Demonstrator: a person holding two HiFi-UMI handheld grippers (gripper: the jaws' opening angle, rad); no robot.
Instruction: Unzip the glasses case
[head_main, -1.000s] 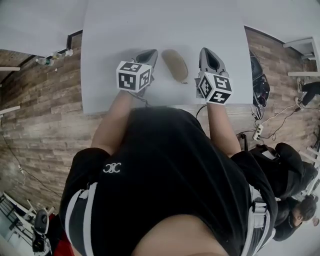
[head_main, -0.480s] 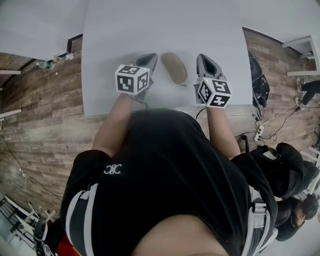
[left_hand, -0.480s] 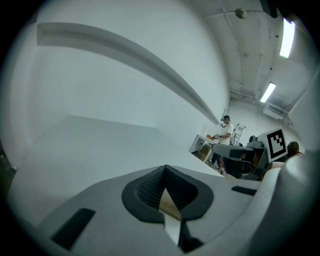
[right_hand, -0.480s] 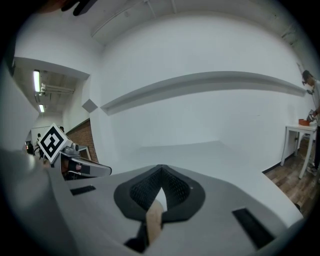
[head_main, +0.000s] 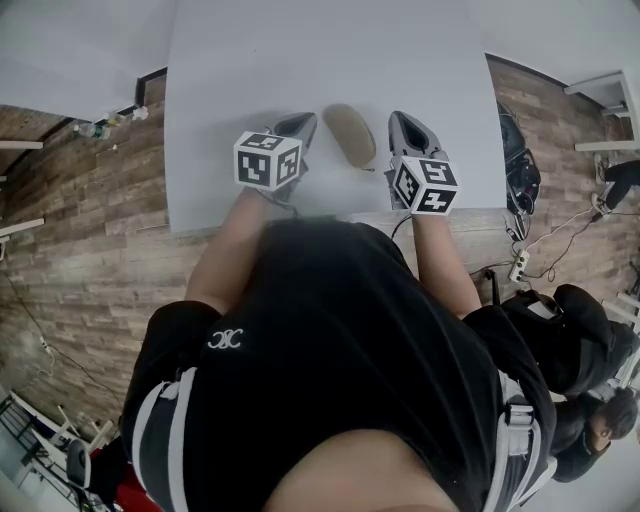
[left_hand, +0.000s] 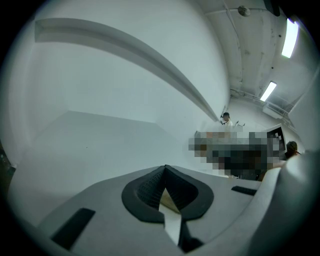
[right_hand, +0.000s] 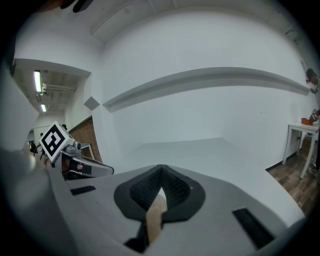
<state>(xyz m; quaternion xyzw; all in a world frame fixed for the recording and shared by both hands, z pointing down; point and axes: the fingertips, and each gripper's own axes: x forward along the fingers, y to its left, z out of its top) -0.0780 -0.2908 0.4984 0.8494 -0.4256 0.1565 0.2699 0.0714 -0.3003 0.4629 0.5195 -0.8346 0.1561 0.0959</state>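
Head view first: the tan glasses case is lying flat on the pale table, right between the left gripper and the right gripper, just beside both, neither touching it as far as I can see. Left gripper view: jaws pressed together, nothing pinched. Right gripper view: same deal, jaws closed and empty, with the left gripper's marker cube off to the side.
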